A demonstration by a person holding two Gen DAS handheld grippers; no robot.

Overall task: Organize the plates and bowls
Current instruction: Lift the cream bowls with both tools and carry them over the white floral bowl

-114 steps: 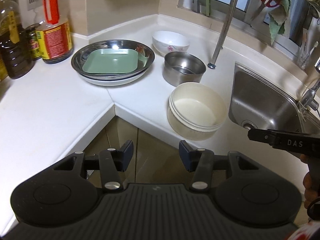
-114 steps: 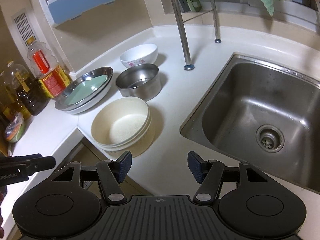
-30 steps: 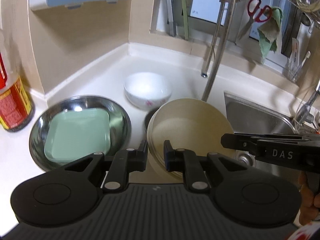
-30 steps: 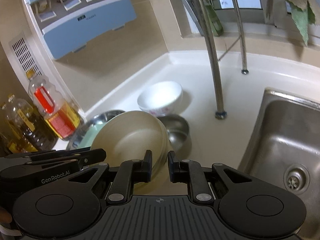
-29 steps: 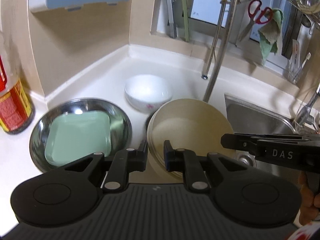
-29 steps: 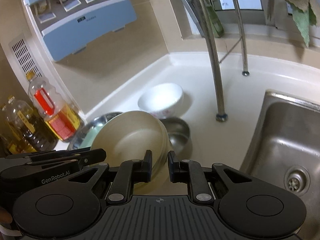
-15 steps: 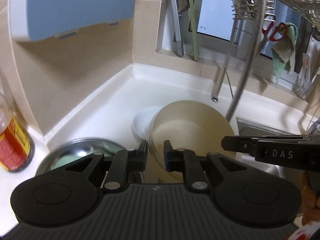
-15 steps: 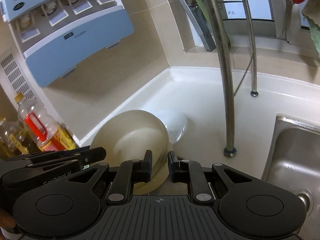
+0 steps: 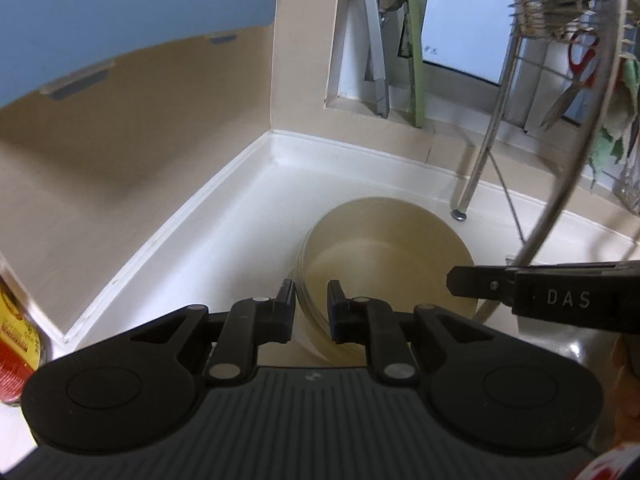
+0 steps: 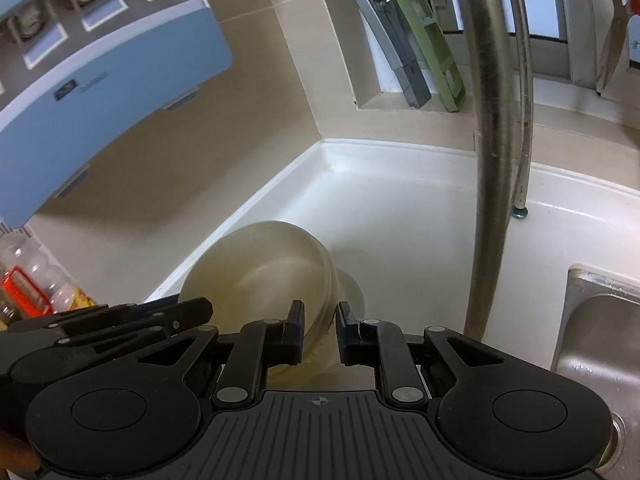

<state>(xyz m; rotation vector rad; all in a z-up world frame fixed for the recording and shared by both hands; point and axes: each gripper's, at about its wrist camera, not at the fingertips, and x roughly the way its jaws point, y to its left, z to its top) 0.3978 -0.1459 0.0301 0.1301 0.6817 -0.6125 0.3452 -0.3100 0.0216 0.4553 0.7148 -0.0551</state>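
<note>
The letters "DAS" are read in white on the black body of the right gripper (image 9: 568,298), seen from the left wrist. Print on the blue wall unit (image 10: 80,84) and on the bottle label (image 9: 16,344) is not legible.

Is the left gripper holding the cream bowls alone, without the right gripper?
No, the left gripper and the right gripper each clamp the rim of the cream bowls.

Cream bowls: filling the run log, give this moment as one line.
held: cream bowls | left tool: shut on near rim | right tool: shut on rim | below: white counter
</note>
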